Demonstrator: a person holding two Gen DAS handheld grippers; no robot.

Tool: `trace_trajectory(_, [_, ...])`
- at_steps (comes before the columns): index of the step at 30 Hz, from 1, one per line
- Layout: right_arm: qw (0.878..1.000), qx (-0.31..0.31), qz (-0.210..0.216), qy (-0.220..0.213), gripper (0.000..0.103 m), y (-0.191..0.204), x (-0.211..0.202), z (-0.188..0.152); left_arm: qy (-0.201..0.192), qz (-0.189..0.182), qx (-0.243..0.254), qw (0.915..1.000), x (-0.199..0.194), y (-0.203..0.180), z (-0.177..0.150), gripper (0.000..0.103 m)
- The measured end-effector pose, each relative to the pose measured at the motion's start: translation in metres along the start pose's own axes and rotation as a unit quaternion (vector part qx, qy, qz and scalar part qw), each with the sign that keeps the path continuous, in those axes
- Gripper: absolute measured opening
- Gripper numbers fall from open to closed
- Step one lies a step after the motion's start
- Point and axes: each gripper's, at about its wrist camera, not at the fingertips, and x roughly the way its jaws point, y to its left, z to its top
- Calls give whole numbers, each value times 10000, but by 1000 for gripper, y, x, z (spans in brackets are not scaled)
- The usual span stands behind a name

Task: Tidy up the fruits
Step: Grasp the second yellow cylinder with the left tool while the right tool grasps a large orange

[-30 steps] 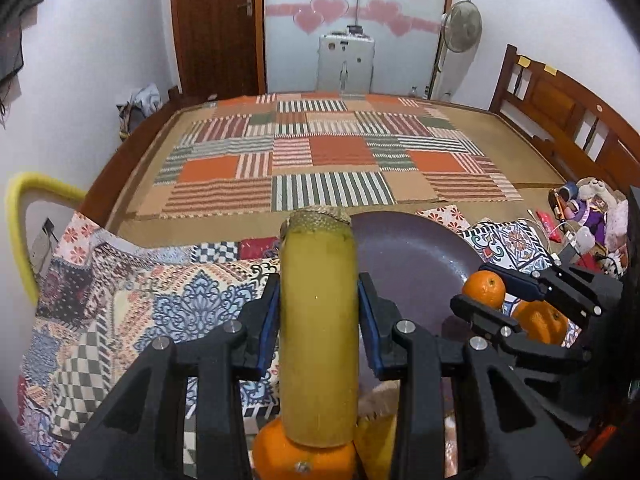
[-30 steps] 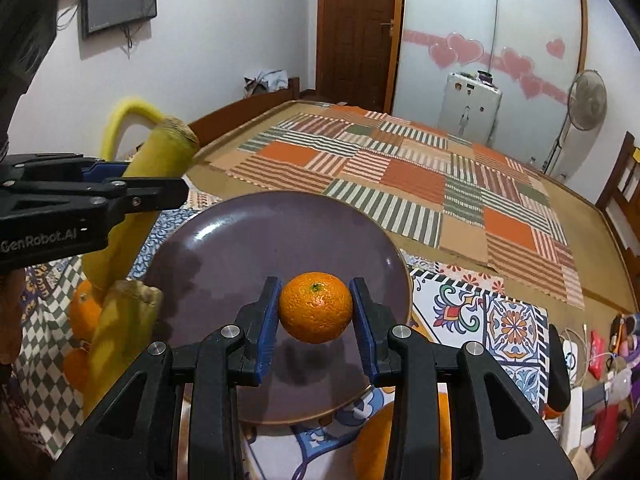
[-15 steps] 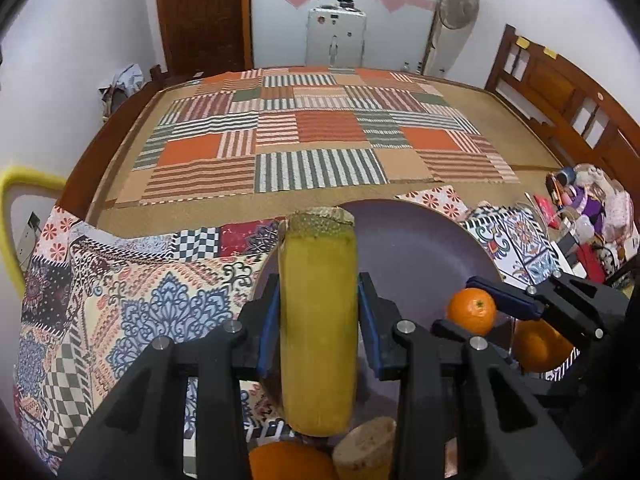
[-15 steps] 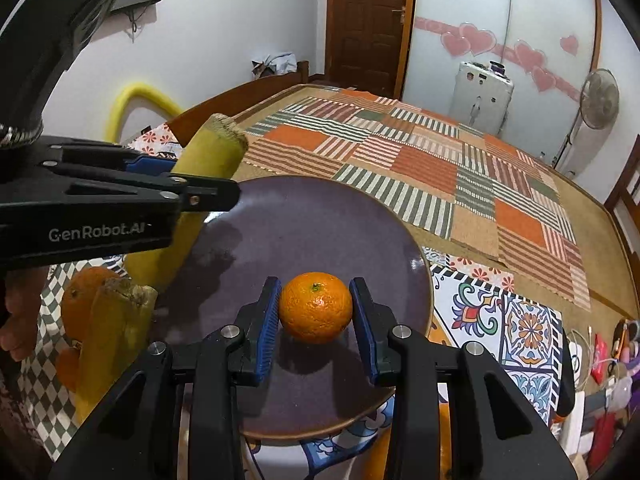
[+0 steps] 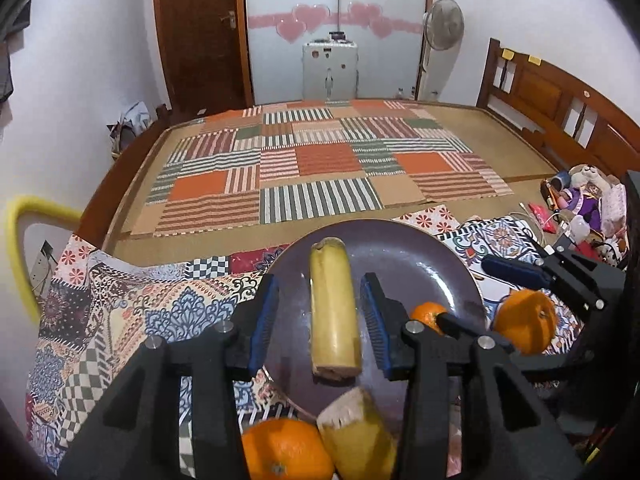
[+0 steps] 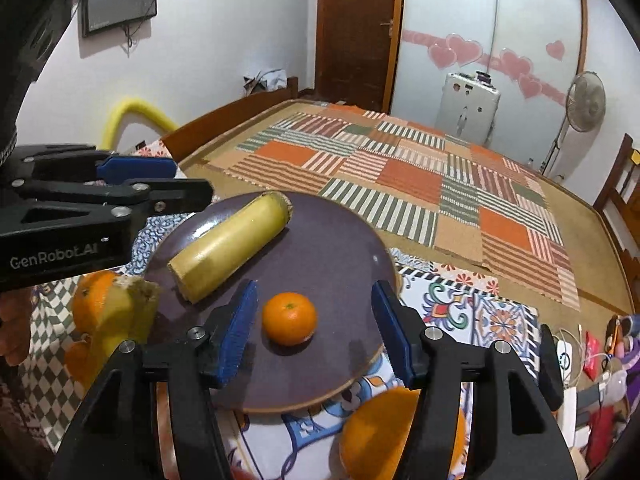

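A dark purple plate [image 6: 340,248] [image 5: 404,248] lies on the patterned cloth. A yellow banana piece [image 5: 334,312] [image 6: 232,246] lies on the plate between the open jaws of my left gripper [image 5: 320,312], not touched by them. A small orange [image 6: 289,319] [image 5: 426,314] rests on the plate between the open jaws of my right gripper [image 6: 316,328]. A second banana piece [image 5: 356,436] [image 6: 128,312] and an orange [image 5: 286,454] [image 6: 94,300] lie off the plate at its near left. A bigger orange [image 5: 526,326] [image 6: 376,436] lies right of the plate.
A patchwork mat [image 5: 320,168] covers the wooden bed behind the cloth. Toys and small clutter [image 5: 584,204] sit at the right edge. A yellow padded chair back [image 5: 24,232] stands at the left. A headboard [image 5: 560,108] rises at the far right.
Both grippers have opened. The banana piece left my left gripper and now lies on the plate. The small orange left my right gripper and rests on the plate.
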Motion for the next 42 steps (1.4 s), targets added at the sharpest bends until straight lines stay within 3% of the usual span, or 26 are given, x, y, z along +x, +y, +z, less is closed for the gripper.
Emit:
trace_trajectory(10, [9990, 83, -133, -422, 56, -8, -50, -7, -336, 166, -102, 9992, -53, 5, -22, 51])
trace_trajectory(16, [9985, 108, -201, -495, 58, -14, -67, -20, -239, 138, -153, 9995, -65, 8, -43, 52])
trace_trajectory(25, [9987, 94, -352, -352, 58, -28, -64, -44, 139, -50, -223, 9996, -47, -3, -71, 52])
trace_trajectory(32, [9990, 245, -368, 56, 58, -45, -37, -60, 345, -87, -257, 9990, -23, -10, -73, 52])
trace_trajectory(35, [9992, 316, -208, 103, 65, -46, -33, -61, 355, -51, -240, 9991, -17, -11, -71, 52])
trace_trajectory(40, [9995, 186, -173, 164, 66, -38, -26, -63, 415, -32, -286, 9987, -8, -12, -68, 51])
trace_trajectory(42, [9995, 143, -185, 188, 69, -35, -24, -64, 446, -52, -264, 9986, -5, -14, -67, 46])
